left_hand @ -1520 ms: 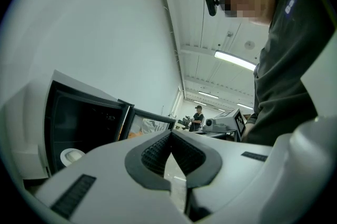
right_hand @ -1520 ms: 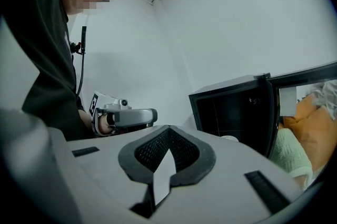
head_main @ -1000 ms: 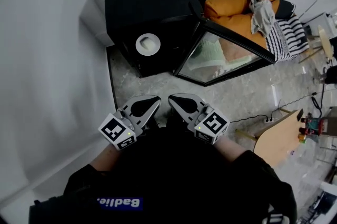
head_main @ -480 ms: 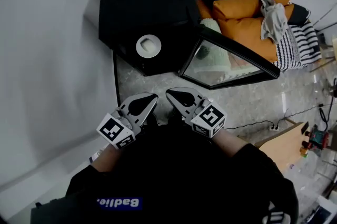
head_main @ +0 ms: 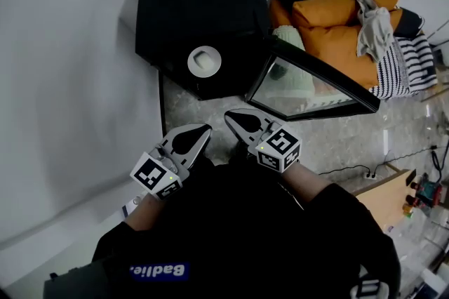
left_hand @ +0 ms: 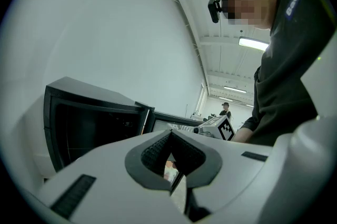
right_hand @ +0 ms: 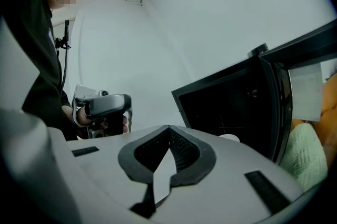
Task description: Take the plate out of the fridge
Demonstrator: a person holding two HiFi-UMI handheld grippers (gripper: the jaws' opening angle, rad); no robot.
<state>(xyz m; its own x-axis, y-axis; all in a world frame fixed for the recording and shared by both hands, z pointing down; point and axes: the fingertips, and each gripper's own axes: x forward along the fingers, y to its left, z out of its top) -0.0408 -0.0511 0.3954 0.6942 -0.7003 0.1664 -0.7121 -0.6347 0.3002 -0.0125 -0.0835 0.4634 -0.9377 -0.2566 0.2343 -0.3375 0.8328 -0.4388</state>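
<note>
Close under my chest, left gripper (head_main: 200,133) and right gripper (head_main: 235,118) are both pinched shut and empty; plate (head_main: 204,62) inside the fridge (head_main: 196,3).
Ribbed black pads (left_hand: 155,152) meet tip to tip, set in smooth grey shells. Beyond, on the speckled stone floor (head_main: 203,108), the boxy black fridge stands with its glass door (head_main: 302,83) swung open; the round white plate lies inside, well apart from both.

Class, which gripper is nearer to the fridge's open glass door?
Right. The right gripper is just short of the door's near corner; the left gripper is further left, facing the fridge's open compartment.
</note>
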